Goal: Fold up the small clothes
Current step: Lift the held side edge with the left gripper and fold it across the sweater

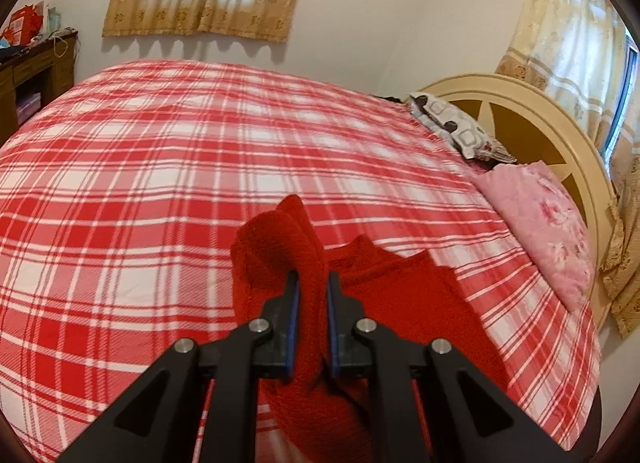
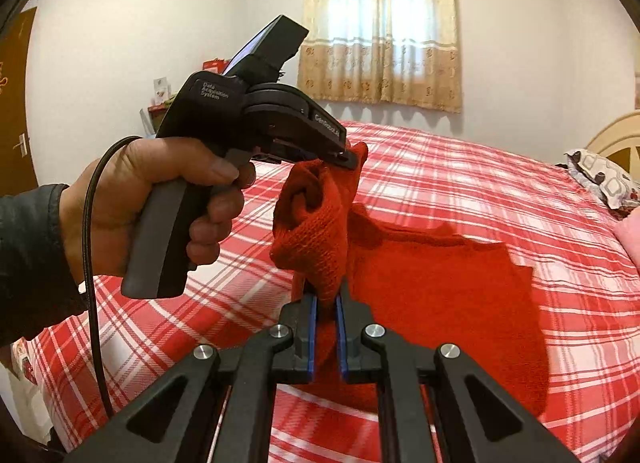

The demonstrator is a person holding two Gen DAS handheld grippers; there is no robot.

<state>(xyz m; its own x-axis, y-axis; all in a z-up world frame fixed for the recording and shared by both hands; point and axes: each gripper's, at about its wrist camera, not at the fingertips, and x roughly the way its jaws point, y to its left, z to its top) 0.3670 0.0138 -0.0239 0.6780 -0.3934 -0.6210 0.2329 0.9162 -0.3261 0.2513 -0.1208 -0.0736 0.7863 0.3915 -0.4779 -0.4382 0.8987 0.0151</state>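
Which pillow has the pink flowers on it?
The pink pillow nearer the camera, lying against the headboard. The other pillow, farther along, is grey-white with dark spots and square shapes instead.

Left claw [image 1: 313, 283] clamped on a raised fold of red knit [image 1: 280, 239], rest of it lying near right on plaid bed [image 1: 160, 151]; pillows [image 1: 536, 215] far right.

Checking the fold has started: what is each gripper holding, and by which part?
Both hold the red knit garment. The left gripper pinches a bunched upper edge; the right gripper pinches a gathered fold of the same lifted end.
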